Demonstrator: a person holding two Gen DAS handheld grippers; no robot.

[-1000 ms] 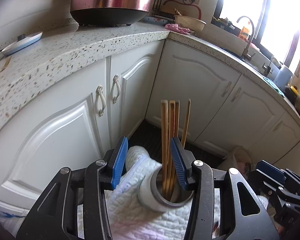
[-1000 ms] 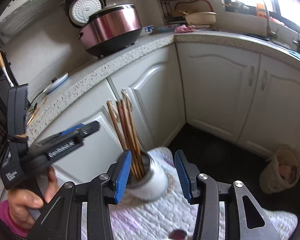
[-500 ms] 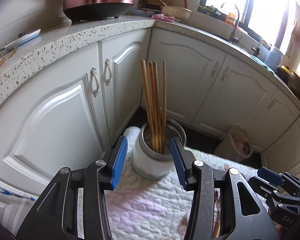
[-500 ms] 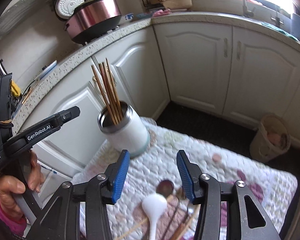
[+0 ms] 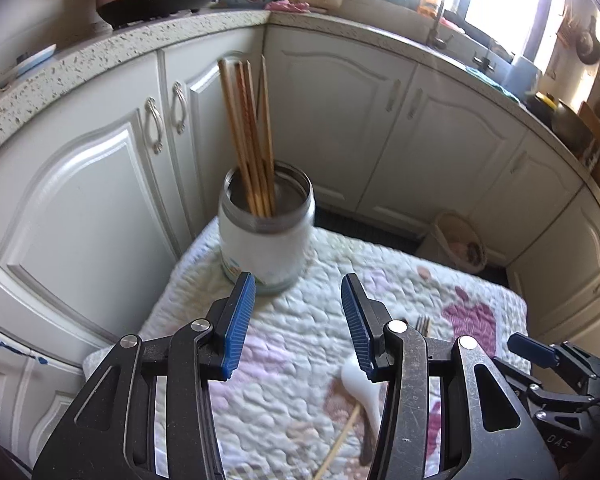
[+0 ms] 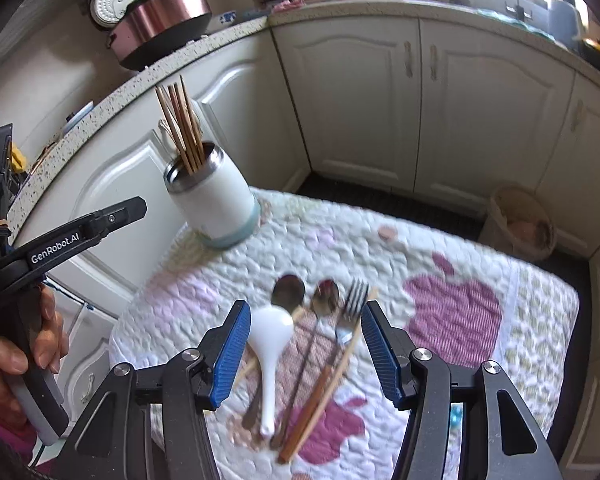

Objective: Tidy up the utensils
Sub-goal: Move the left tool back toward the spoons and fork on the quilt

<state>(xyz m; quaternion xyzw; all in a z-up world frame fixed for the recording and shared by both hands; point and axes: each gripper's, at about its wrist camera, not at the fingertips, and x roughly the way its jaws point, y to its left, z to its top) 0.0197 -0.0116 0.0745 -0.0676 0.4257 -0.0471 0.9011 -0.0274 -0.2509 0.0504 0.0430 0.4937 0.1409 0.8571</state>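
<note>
Hovering over the clustered utensils [image 6: 312,356] on the quilt [image 6: 456,292], your right gripper [image 6: 302,350] has empty jaws opening; left gripper [image 5: 298,322] is released. Closing now risks snagging several together, or scattering them away from the cup [image 6: 216,204].

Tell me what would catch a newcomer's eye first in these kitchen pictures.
First, the white canister stuffed with wooden chopsticks, upright at the far left corner of the quilted mat. Next, the loose cluster nearer the camera: a white spoon, two metal spoons and a fork, lying just ahead of the right gripper, whose jaws are opening with nothing between them.
</note>
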